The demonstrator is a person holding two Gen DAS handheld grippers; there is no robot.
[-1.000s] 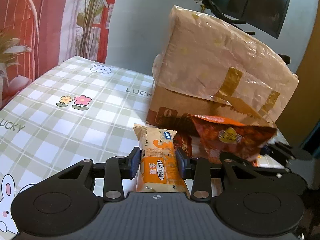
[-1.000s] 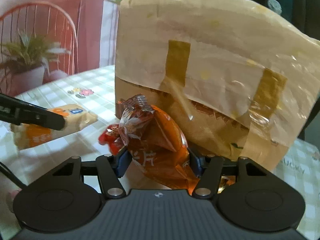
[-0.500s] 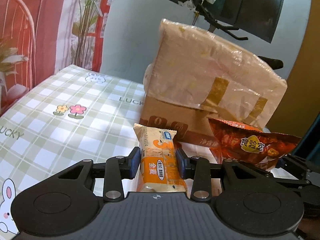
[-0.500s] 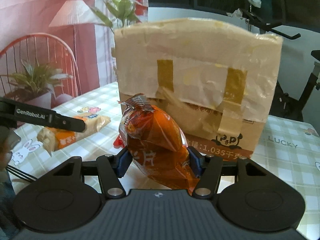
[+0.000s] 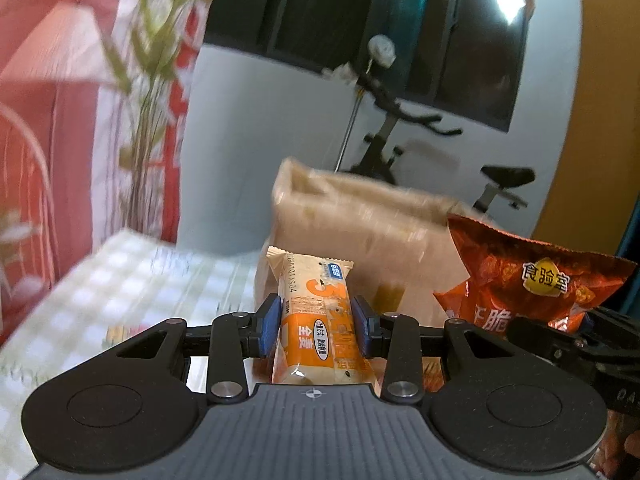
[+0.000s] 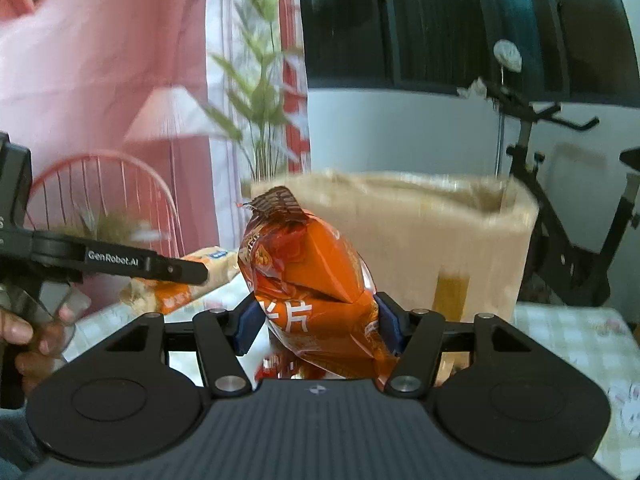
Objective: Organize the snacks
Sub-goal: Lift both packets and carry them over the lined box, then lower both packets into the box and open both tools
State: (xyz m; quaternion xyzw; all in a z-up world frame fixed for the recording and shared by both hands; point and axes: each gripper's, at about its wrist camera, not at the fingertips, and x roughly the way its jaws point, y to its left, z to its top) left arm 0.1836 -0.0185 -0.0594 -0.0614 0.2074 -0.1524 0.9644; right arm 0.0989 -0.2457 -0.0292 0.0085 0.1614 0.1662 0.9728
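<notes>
Checked tablecloth (image 5: 132,276) bears a box (image 5: 360,232); left tool (image 5: 316,330) grips wafer (image 5: 316,320), right tool (image 6: 316,326) chips (image 6: 312,292).

snack bar (image 5: 310,316): pale cream wrapper; orange band; small blue label
chip bag (image 6: 308,292): glossy orange-red; yellow badge; white characters
box (image 6: 420,240): tan cardboard; yellowish tape strips
tablecloth (image 5: 132,272): green-and-white check
gripper pads (image 5: 269,325): blue; black frames
curtain (image 6: 100,60): pink-red print; green leaves
</notes>
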